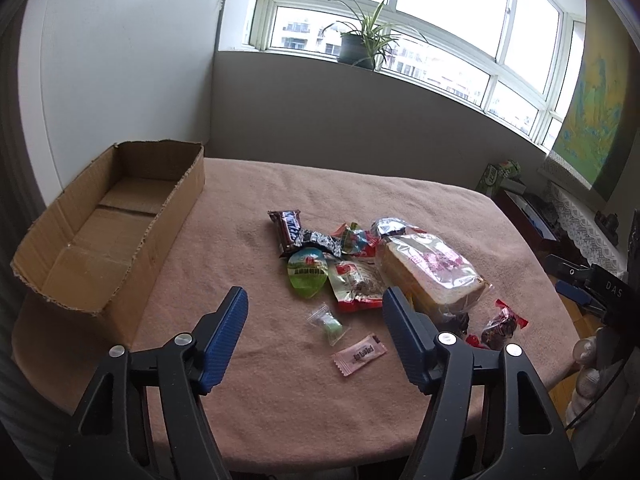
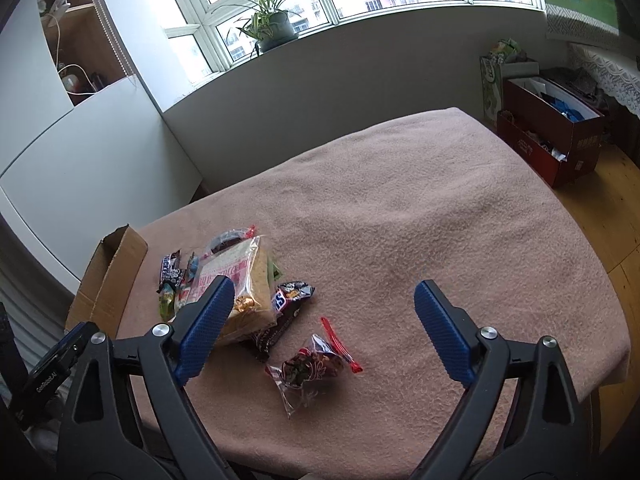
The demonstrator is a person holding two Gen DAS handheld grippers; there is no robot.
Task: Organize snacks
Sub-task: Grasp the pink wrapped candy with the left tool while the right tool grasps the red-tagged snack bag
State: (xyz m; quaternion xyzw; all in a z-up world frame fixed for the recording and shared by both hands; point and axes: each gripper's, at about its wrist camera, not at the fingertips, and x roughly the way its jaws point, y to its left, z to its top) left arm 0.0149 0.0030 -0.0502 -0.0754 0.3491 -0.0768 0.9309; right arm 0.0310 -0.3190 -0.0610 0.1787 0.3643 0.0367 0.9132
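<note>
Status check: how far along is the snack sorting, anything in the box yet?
Nothing looks done: the cardboard box shows only its bare floor. Nothing is in hand either; the left gripper hangs open over the small clear candy packet, and the right gripper is open above the red-sealed bag. All the rest is left: the bread bag, chocolate bar and other wrappers lie on the blanket.

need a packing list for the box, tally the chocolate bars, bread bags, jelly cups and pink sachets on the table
chocolate bars: 2
bread bags: 1
jelly cups: 1
pink sachets: 1
total: 5
</note>
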